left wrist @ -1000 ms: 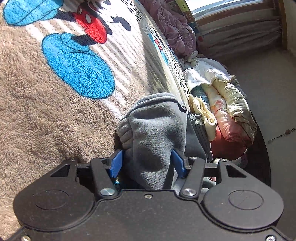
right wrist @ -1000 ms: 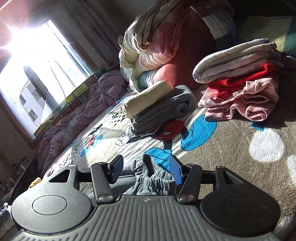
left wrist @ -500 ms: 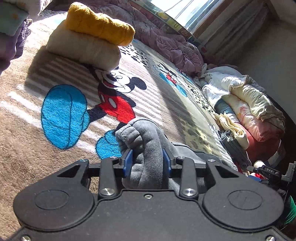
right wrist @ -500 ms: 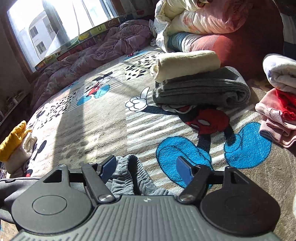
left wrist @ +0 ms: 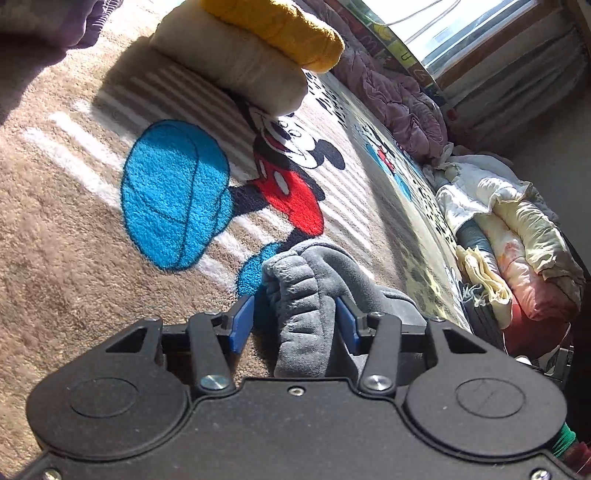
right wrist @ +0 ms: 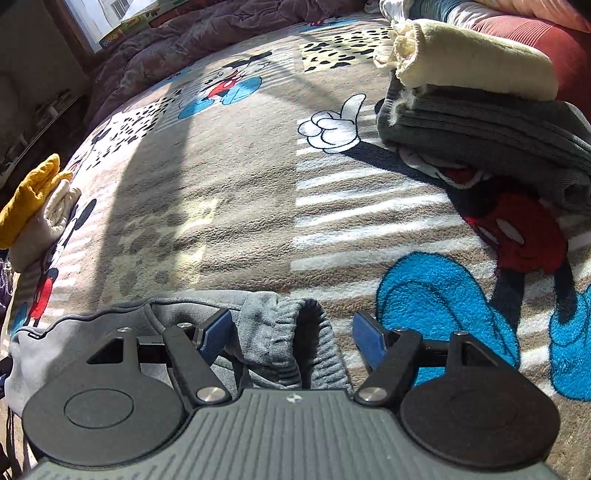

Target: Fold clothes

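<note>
A grey sweatshirt (left wrist: 314, 291) lies on the Mickey Mouse blanket (left wrist: 74, 258). In the left wrist view my left gripper (left wrist: 293, 325) is open, its blue pads spread either side of the bunched ribbed cuff with a gap on the left. In the right wrist view the grey sweatshirt (right wrist: 280, 332) lies flat with its other ribbed cuff between the wide-open pads of my right gripper (right wrist: 291, 336). The cuff rests loose there, touching neither pad clearly.
A folded cream garment (left wrist: 236, 70) with a mustard one (left wrist: 280, 26) on top lies at the left. A folded grey pile (right wrist: 487, 136) topped by a cream roll (right wrist: 476, 62) lies at the right. Purple quilt (right wrist: 221, 33) and heaped bedding (left wrist: 517, 236) edge the bed.
My left gripper was shut on the grey cuff half a second ago and has opened. My right gripper stays open and has lowered closer to the blanket over the other cuff.
</note>
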`<state>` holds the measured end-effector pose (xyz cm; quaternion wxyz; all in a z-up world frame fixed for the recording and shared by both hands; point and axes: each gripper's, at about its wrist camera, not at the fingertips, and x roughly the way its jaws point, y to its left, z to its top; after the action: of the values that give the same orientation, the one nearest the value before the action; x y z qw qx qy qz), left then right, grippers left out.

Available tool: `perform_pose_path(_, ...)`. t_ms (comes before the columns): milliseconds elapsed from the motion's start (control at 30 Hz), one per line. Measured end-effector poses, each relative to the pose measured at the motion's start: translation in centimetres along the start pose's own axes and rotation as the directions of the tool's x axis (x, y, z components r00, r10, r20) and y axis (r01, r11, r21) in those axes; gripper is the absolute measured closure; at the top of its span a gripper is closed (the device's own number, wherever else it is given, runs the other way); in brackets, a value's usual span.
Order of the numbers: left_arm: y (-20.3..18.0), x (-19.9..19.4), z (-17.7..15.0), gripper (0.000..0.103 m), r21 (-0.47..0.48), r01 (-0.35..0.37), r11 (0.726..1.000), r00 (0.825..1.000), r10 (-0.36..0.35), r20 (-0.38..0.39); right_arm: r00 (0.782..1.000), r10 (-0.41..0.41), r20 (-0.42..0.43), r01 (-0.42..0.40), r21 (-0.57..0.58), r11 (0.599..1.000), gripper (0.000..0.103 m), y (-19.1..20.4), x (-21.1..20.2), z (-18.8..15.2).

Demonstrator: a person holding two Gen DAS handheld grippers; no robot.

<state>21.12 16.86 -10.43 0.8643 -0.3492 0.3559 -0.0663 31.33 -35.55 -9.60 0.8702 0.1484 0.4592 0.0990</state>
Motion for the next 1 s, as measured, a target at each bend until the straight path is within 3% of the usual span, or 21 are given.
perform_pose_path(33, -0.3, 0.3, -0.1, 0.072, 0.013, 0.015, 1.000, 1.000, -0.015, -0.007, 1.000, 0.010, 0.011, -0.009, -0.025, 1.000, 0.055, 0.2, -0.1, -0.2)
perform_pose_path(67, -1.0, 0.2, -0.2, 0.073, 0.060, 0.004, 0.998, 1.000, -0.005, 0.018, 0.999, 0.022, 0.027, -0.021, -0.038, 0.999, 0.064, 0.4, -0.4, -0.3)
perform_pose_path(133, -2.4, 0.0, -0.4, 0.078, 0.154, -0.022, 0.988, 0.998, 0.012, 0.069, 0.997, 0.050, 0.060, -0.047, -0.057, 0.997, 0.070, 0.7, -1.2, -0.4)
perform_pose_path(167, -3.1, -0.1, -0.5, 0.078, 0.200, -0.037, 0.979, 0.995, 0.018, 0.095, 0.993, 0.069, 0.094, -0.065, -0.043, 0.997, 0.087, 0.6, -1.9, -0.2)
perform_pose_path(200, -4.2, -0.7, -0.5, 0.078, 0.269, -0.064, 0.961, 0.987, 0.022, 0.159, 0.987, 0.088, 0.132, -0.085, -0.025, 0.996, 0.091, 0.4, -2.8, 0.2)
perform_pose_path(300, -7.2, -2.0, -0.6, 0.078, 0.448, -0.153, 0.881, 0.944, -0.003, 0.329, 0.962, 0.132, 0.239, -0.136, 0.001, 0.991, 0.091, 0.2, -5.1, 1.4)
perform_pose_path(367, -8.0, -1.5, -0.2, 0.077, 0.479, -0.173, 0.861, 0.937, -0.007, 0.349, 0.939, 0.155, 0.308, -0.165, 0.006, 0.986, 0.091, 0.1, -6.7, 2.3)
perform_pose_path(400, -8.0, -0.7, 0.2, 0.075, 0.483, -0.182, 0.856, 0.942, 0.011, 0.335, 0.932, 0.147, 0.331, -0.157, 0.002, 0.988, 0.091, 0.1, -7.1, 2.7)
perform_pose_path(500, -5.9, 3.3, 1.5, 0.070, 0.425, -0.177, 0.888, 0.978, 0.109, 0.178, 0.911, 0.079, 0.404, -0.123, 0.085, 0.989, 0.091, -1.5, -6.8, 3.4)
perform_pose_path(600, -4.7, 4.6, 1.6, 0.059, 0.383, -0.202, 0.901, 0.977, 0.160, 0.140, 0.943, 0.006, 0.332, -0.079, 0.207, 0.975, 0.090, -3.8, -3.3, 3.5)
perform_pose_path(633, -4.8, 4.3, 1.5, 0.057, 0.386, -0.196, 0.901, 0.978, 0.150, 0.147, 0.948, -0.051, 0.313, -0.018, 0.213, 0.977, 0.090, -4.0, -2.3, 3.3)
perform_pose_path(700, -5.0, 3.6, 1.5, 0.055, 0.394, -0.190, 0.899, 0.978, 0.137, 0.158, 0.939, -0.143, 0.312, 0.082, 0.201, 0.976, 0.088, -3.9, -1.2, 2.7)
perform_pose_path(800, -4.6, 3.0, 1.5, 0.051, 0.372, -0.191, 0.909, 0.976, 0.137, 0.167, 0.932, -0.140, 0.334, 0.052, 0.261, 0.964, 0.081, -4.8, -1.6, 1.6)
perform_pose_path(867, -4.4, 2.6, 1.6, 0.051, 0.342, -0.184, 0.922, 0.977, 0.134, 0.163, 0.924, -0.138, 0.356, 0.036, 0.280, 0.959, 0.067, -5.0, -2.7, 0.6)
perform_pose_path(1000, -4.0, 0.7, 0.3, 0.050, 0.238, -0.111, 0.965, 0.991, 0.090, 0.096, 0.925, -0.113, 0.363, -0.003, 0.303, 0.953, 0.061, -4.9, -5.0, -2.3)
